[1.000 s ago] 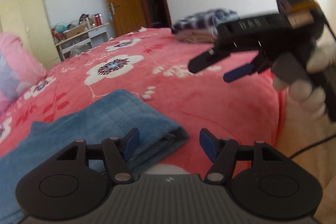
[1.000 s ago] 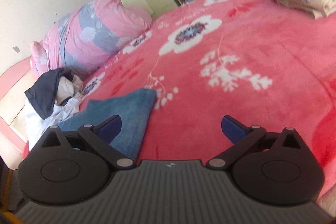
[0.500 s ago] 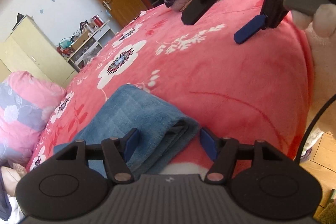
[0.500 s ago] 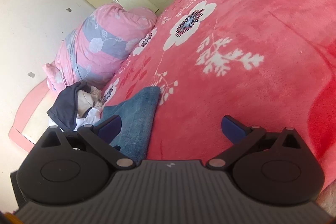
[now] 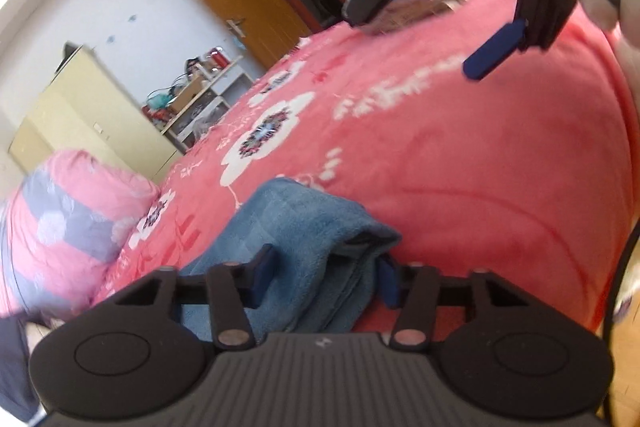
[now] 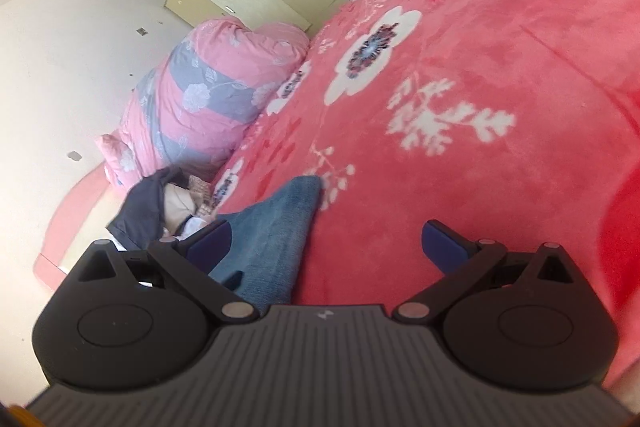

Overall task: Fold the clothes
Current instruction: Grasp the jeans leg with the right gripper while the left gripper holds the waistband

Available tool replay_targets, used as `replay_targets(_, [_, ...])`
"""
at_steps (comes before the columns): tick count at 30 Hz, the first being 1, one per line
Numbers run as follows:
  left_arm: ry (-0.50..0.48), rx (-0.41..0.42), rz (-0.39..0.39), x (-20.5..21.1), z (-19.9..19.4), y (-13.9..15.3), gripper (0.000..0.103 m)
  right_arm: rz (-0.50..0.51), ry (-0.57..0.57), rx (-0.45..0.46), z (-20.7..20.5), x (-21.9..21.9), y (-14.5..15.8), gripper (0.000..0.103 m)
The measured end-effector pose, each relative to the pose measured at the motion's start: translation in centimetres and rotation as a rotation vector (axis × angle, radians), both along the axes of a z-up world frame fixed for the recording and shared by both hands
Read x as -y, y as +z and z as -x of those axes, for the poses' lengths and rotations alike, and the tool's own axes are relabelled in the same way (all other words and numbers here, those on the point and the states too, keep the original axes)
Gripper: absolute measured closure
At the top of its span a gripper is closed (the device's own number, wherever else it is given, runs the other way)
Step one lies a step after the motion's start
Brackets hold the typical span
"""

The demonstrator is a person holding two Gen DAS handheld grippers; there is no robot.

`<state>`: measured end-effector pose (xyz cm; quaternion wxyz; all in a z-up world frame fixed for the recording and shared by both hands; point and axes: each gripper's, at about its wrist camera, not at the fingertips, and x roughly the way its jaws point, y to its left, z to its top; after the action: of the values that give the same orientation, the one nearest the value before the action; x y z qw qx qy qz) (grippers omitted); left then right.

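blue folded towel [image 5: 304,227] on red floral bed [image 5: 460,163]. left gripper [image 5: 324,277] fingers closing around its corner. right gripper [image 6: 324,243] fingers wide, empty.

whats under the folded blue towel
The blue towel lies on the red floral blanket, its near corner between the left gripper's closing jaws. Anything beneath its folds is covered.

The left hand-held gripper [image 5: 322,277] is closing its jaws, while the right hand-held gripper [image 6: 326,247] gapes wide.
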<state>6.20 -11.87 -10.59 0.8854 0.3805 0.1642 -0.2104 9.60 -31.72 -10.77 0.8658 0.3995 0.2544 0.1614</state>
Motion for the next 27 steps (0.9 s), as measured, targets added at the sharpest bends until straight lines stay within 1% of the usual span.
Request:
replay_targets(2, [0.009, 0.013, 0.034, -0.4, 0.1, 0.1, 0.07, -0.051, 0.034, 0.025, -1.2, -0.3, 0.6, 0.001])
replay_targets(5, [0.021, 0.012, 0.117, -1.5, 0.2, 0.7, 0.078, -0.195, 0.086, 0.024, -4.3, -0.9, 0.6, 0.002])
replay_targets(6, [0.025, 0.011, 0.149, -1.9, 0.2, 1.1, 0.079, -0.237, 0.101, 0.001, -5.7, -1.1, 0.4, 0.002])
replay_targets(8, [0.03, 0.009, 0.21, -2.8, 0.2, 1.8, 0.081, -0.289, 0.123, -0.065, -8.5, -1.8, -0.3, 0.004])
replay_targets(12, [0.034, 0.016, 0.311, -4.5, 0.2, 3.0, 0.082, -0.322, 0.206, -0.199, -13.3, -4.7, -2.0, 0.011])
replay_targets(14, [0.036, 0.011, 0.359, -5.3, 0.3, 3.5, 0.082, -0.334, 0.248, -0.261, -15.7, -6.2, -2.8, 0.023])
replay_targets(15, [0.037, 0.004, 0.384, -5.7, 0.3, 3.7, 0.082, -0.329, 0.273, -0.274, -16.4, -7.1, -3.0, 0.028])
replay_targets(16, [0.037, -0.002, 0.408, -6.0, 0.3, 3.8, 0.082, -0.334, 0.3, -0.283, -17.2, -8.1, -3.1, 0.038])
replay_targets(17, [0.036, -0.008, 0.425, -6.2, 0.3, 3.9, 0.082, -0.346, 0.329, -0.297, -17.8, -9.0, -3.4, 0.051])
replay_targets(18, [0.035, -0.016, 0.44, -6.4, 0.3, 3.9, 0.082, -0.353, 0.355, -0.311, -18.4, -9.8, -3.6, 0.056])
replay_targets(20, [0.031, -0.035, 0.455, -6.4, 0.4, 4.0, 0.083, -0.315, 0.364, -0.306, -18.7, -10.8, -3.5, 0.071])
replay_targets(21, [0.025, -0.03, 0.458, -6.2, 0.5, 4.2, 0.083, -0.297, 0.368, -0.304, -18.8, -11.3, -3.4, 0.074])
replay_targets(22, [0.018, -0.025, 0.459, -5.9, 0.6, 4.3, 0.083, -0.289, 0.371, -0.296, -18.9, -11.5, -3.2, 0.081])
replay_targets(23, [0.012, -0.016, 0.459, -5.6, 0.7, 4.5, 0.083, -0.315, 0.366, -0.272, -18.6, -11.2, -3.0, 0.087])
replay_targets(26, [-0.001, -0.023, 0.476, -4.5, 0.3, 5.0, 0.083, -0.348, 0.347, -0.21, -18.2, -9.6, -2.5, 0.091])
replay_targets(27, [-0.007, -0.032, 0.487, -4.1, 0.0, 5.3, 0.083, -0.361, 0.339, -0.203, -18.2, -9.0, -2.5, 0.091])
